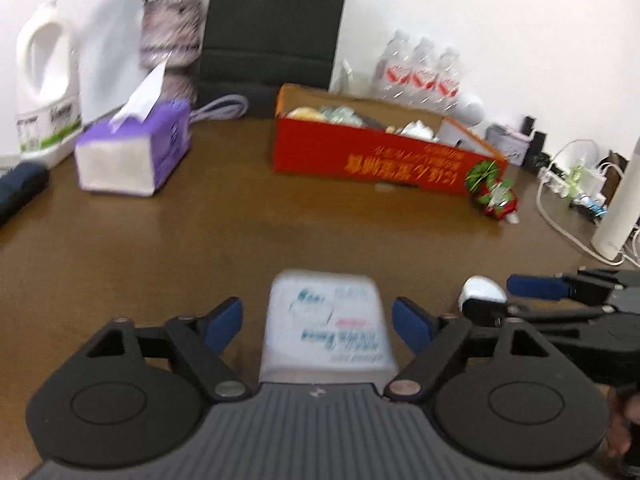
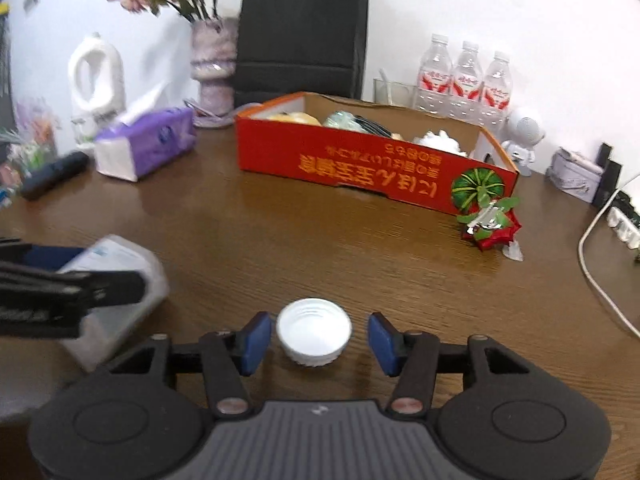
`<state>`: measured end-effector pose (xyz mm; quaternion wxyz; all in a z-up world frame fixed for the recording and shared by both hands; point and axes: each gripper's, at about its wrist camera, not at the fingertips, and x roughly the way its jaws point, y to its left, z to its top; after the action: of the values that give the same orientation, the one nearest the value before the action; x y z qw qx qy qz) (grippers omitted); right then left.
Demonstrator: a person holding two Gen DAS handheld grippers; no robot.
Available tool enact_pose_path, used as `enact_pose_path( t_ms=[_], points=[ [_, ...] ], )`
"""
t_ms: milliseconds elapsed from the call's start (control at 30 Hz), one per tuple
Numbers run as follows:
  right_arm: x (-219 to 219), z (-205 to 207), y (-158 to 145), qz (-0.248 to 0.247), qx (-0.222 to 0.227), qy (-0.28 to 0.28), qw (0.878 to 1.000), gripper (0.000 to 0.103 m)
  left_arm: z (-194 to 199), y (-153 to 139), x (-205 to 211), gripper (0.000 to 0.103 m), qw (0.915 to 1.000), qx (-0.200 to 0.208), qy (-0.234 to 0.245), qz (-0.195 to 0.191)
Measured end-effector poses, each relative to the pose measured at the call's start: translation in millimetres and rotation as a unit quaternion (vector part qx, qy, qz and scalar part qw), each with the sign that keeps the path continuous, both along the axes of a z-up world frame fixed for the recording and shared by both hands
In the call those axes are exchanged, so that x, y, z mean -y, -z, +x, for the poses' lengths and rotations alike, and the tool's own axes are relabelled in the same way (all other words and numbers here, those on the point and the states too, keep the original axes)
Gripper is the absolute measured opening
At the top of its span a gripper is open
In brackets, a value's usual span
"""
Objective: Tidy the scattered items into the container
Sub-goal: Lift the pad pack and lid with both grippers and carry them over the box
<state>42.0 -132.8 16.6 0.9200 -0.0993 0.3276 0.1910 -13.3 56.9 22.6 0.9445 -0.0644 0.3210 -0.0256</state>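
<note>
A red cardboard box (image 2: 372,168), already part-filled, waits well ahead of both grippers across the brown table (image 2: 280,240). The left gripper (image 1: 318,326) straddles a white wipes pack (image 1: 326,324), jaws apart; the right gripper (image 2: 314,338) brackets a white bottle cap (image 2: 314,330), pads not touching. Closing squarely should secure each. A foil-wrapped trinket (image 2: 490,226) lies beside the box's near corner.

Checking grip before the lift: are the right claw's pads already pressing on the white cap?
No. The white cap sits between the right claw pads with table showing on both sides.
</note>
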Motion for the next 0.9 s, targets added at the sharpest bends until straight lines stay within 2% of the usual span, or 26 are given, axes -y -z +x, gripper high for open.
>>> enact_pose_path(
  t_ms=[33, 233, 300, 367, 433, 500, 633, 733, 800, 900],
  points=[
    [0, 1, 2, 0.003, -0.002, 0.001, 1.000, 0.039, -1, 1, 0, 0.068, 1.0000, 0.005, -0.001, -0.004],
    [10, -11, -2, 0.038, 0.009, -0.005, 0.999, 0.039, -16, -7, 12, 0.067, 0.9991, 0.038, -0.018, 0.006],
    [17, -29, -14, 0.051, 0.042, -0.002, 0.998, 0.039, -26, -16, 22, 0.067, 0.9978, 0.061, -0.023, 0.011],
    [27, -47, -24, 0.067, 0.073, 0.003, 0.995, 0.039, -39, -25, 39, 0.066, 0.9944, 0.097, -0.025, 0.034],
    [40, -67, -36, 0.081, 0.116, 0.022, 0.990, 0.039, -57, -34, 60, 0.066, 0.9876, 0.143, -0.027, 0.060],
    [51, -88, -45, 0.085, 0.161, 0.044, 0.982, 0.039, -74, -41, 76, 0.066, 0.9811, 0.180, -0.031, 0.063],
    [70, -120, -64, 0.108, 0.224, 0.057, 0.967, 0.039, -95, -50, 91, 0.066, 0.9789, 0.198, -0.023, 0.045],
    [80, -138, -68, 0.121, 0.254, 0.061, 0.958, 0.039, -111, -54, 96, 0.066, 0.9720, 0.229, -0.027, 0.047],
    [83, -144, -65, 0.123, 0.258, 0.062, 0.956, 0.039, -115, -55, 97, 0.066, 0.9700, 0.238, -0.027, 0.044],
    [87, -141, -60, 0.131, 0.243, 0.065, 0.959, 0.039, -109, -58, 98, 0.066, 0.9730, 0.227, -0.024, 0.037]
  ],
)
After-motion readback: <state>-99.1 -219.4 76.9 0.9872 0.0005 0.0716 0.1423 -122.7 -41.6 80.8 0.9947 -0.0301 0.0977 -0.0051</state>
